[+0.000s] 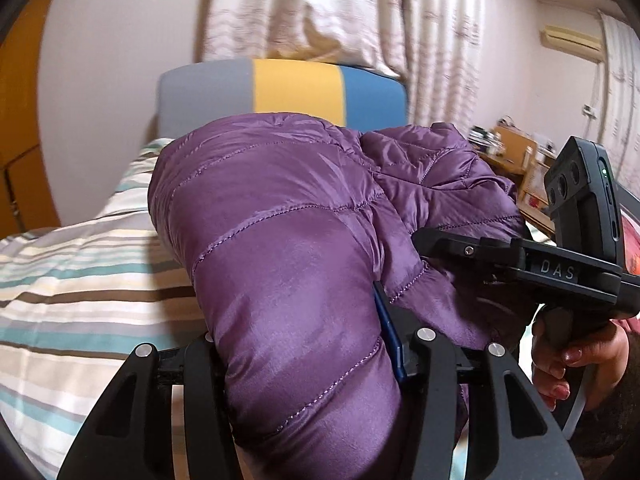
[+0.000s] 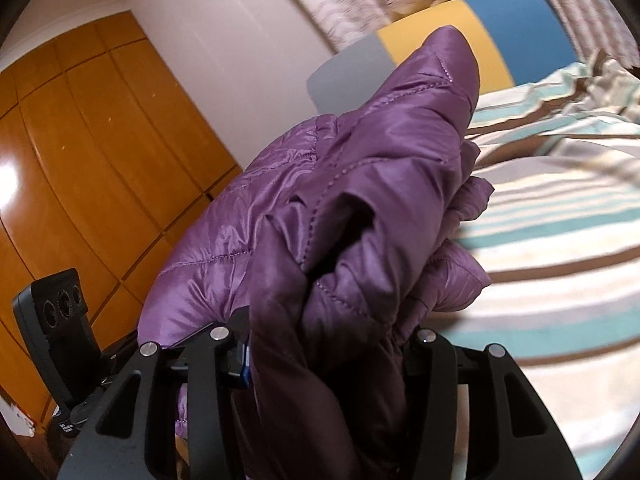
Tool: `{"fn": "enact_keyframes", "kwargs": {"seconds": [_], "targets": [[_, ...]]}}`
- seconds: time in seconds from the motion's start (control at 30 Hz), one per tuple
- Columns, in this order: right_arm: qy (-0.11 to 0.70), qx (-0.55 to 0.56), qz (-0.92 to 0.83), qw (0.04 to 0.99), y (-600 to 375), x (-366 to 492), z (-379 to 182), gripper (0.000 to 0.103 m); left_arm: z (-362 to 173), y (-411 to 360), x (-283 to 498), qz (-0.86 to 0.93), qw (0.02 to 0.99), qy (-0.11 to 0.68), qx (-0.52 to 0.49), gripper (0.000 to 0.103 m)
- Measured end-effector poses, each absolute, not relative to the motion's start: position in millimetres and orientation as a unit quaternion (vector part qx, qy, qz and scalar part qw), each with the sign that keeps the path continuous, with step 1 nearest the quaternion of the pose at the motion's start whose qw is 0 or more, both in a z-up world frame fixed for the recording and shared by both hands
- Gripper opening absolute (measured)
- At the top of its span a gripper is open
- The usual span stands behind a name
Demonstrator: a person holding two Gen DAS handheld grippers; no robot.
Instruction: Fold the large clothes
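Note:
A purple quilted down jacket (image 1: pixel 280 216) is bunched up and held above the striped bed. My left gripper (image 1: pixel 308 360) is shut on a thick fold of it, which fills the space between the fingers. The right gripper's body (image 1: pixel 532 268) shows at the right of the left wrist view, held by a hand. In the right wrist view the jacket (image 2: pixel 360 200) rises in front of the camera, and my right gripper (image 2: pixel 324 356) is shut on a dark bundle of it. The fingertips of both grippers are hidden by fabric.
The bed has a striped cover (image 1: pixel 80 280) (image 2: pixel 560 220) and a grey, yellow and blue headboard (image 1: pixel 280 88). Curtains (image 1: pixel 360 12) hang behind it. A wooden wardrobe (image 2: pixel 80 160) stands at the left, a cluttered desk (image 1: pixel 516 148) at the right.

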State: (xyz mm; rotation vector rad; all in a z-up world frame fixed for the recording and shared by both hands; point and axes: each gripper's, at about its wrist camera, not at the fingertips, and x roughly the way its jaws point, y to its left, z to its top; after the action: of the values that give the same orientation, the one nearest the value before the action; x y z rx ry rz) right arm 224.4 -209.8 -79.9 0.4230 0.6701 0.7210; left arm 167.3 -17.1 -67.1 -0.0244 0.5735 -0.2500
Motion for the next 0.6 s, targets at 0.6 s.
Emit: {"fn": "enact_keyframes", "kwargs": {"seconds": [0.6], "targets": [[0.387, 0.11, 0.342, 0.849, -90, 256, -141, 0.076, -130, 108, 153, -0.015, 0.93, 0.342, -0.136, 0.086]]}}
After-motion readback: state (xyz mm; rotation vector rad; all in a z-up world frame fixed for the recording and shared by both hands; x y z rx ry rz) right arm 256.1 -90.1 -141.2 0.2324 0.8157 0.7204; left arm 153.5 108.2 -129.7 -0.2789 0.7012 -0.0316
